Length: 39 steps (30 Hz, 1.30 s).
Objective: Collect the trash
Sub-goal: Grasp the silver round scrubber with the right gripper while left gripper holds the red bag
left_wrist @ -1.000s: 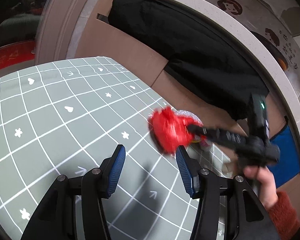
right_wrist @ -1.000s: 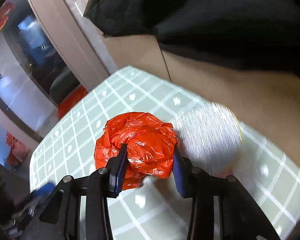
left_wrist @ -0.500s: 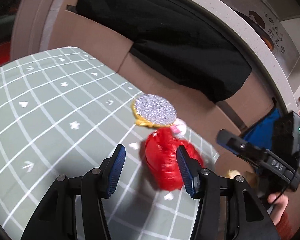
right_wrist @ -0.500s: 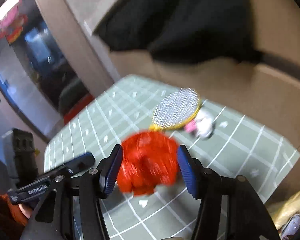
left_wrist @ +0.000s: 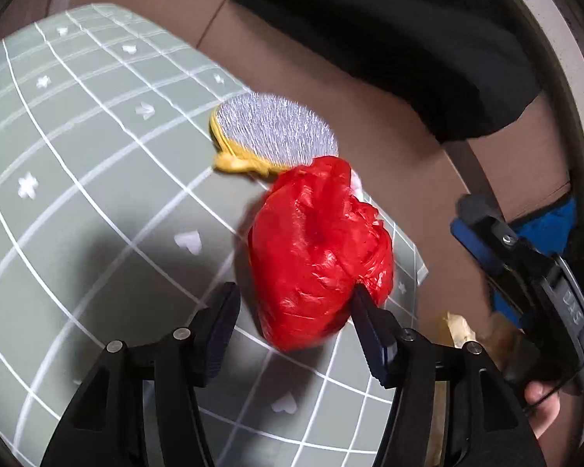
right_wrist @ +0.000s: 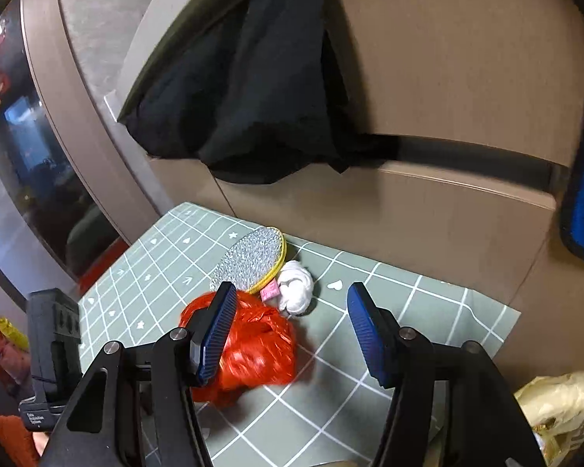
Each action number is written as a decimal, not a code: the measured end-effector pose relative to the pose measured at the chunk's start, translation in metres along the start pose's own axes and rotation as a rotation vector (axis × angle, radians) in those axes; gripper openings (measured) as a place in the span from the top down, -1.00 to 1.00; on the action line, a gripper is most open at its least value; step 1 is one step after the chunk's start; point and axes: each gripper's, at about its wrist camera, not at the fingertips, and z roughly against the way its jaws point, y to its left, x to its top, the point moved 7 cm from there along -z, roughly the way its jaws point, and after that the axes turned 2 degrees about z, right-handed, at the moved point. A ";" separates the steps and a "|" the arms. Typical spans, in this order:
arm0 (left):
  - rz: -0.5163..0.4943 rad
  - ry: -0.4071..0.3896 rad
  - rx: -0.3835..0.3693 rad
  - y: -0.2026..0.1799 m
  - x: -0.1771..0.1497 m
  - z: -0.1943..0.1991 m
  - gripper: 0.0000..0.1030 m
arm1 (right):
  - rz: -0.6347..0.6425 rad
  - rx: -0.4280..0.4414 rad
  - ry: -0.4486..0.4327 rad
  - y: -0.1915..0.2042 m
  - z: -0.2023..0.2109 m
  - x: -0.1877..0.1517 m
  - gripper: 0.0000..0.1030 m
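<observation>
- Straddling the red bag (left_wrist: 319,249), left claw (left_wrist: 294,307) gapes, not gripping.
- Right claw (right_wrist: 288,307) is opening, empty.
- Slippery plastic could squirt off the table (left_wrist: 78,194) edge.

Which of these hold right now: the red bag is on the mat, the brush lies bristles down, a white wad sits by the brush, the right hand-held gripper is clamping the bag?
1. The red bag rests on the green grid mat. True.
2. The round brush lies bristles down. False: bristles face up.
3. A white wad sits beside the brush. True.
4. The right hand-held gripper clamps the bag. False: its jaws are opening, with nothing between them.
</observation>
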 end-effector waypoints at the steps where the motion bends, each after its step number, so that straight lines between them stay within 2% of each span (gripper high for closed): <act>1: -0.005 0.017 -0.004 0.000 0.000 0.000 0.15 | 0.015 0.001 0.009 0.003 -0.007 0.003 -0.11; 2: -0.001 0.030 -0.033 0.000 -0.001 0.001 0.20 | 0.030 0.002 0.023 0.006 -0.014 0.005 -0.11; 5: -0.012 0.014 -0.022 0.009 -0.004 0.018 0.26 | 0.066 0.001 0.070 0.013 -0.038 0.010 -0.11; 9: -0.003 -0.018 -0.019 0.027 -0.014 0.050 0.28 | 0.078 0.053 0.137 0.024 -0.078 0.011 -0.09; 12: 0.024 -0.088 0.001 0.045 -0.017 0.077 0.28 | 0.056 0.036 0.165 0.023 -0.111 0.008 -0.09; 15: 0.072 -0.170 0.014 0.059 -0.015 0.102 0.28 | 0.070 -0.043 0.209 0.019 -0.137 0.001 -0.12; 18: 0.108 -0.245 0.008 0.065 -0.011 0.119 0.28 | 0.020 -0.006 0.230 0.019 -0.143 -0.006 -0.15; 19: 0.114 -0.260 0.004 0.064 -0.011 0.122 0.28 | 0.018 -0.004 0.241 0.021 -0.140 -0.009 -0.12; 20: 0.117 -0.272 -0.004 0.064 -0.011 0.125 0.28 | 0.032 0.003 0.262 0.025 -0.137 -0.013 0.02; 21: 0.114 -0.280 -0.011 0.064 -0.010 0.128 0.28 | 0.047 0.004 0.274 0.027 -0.135 -0.016 0.25; 24: 0.104 -0.296 -0.014 0.062 -0.012 0.137 0.28 | 0.109 0.020 0.308 0.042 -0.114 -0.033 0.51; 26: 0.099 -0.299 -0.019 0.062 -0.015 0.142 0.28 | 0.103 0.053 0.320 0.051 -0.097 -0.044 0.60; 29: 0.079 -0.311 -0.020 0.060 -0.018 0.149 0.28 | 0.117 0.072 0.313 0.062 -0.068 -0.059 0.66; 34: 0.058 -0.333 -0.034 0.054 -0.022 0.163 0.28 | 0.167 0.089 0.226 0.086 0.003 -0.077 0.68; 39: 0.018 -0.359 -0.038 0.041 -0.027 0.177 0.28 | 0.209 0.075 0.233 0.095 0.047 -0.103 0.68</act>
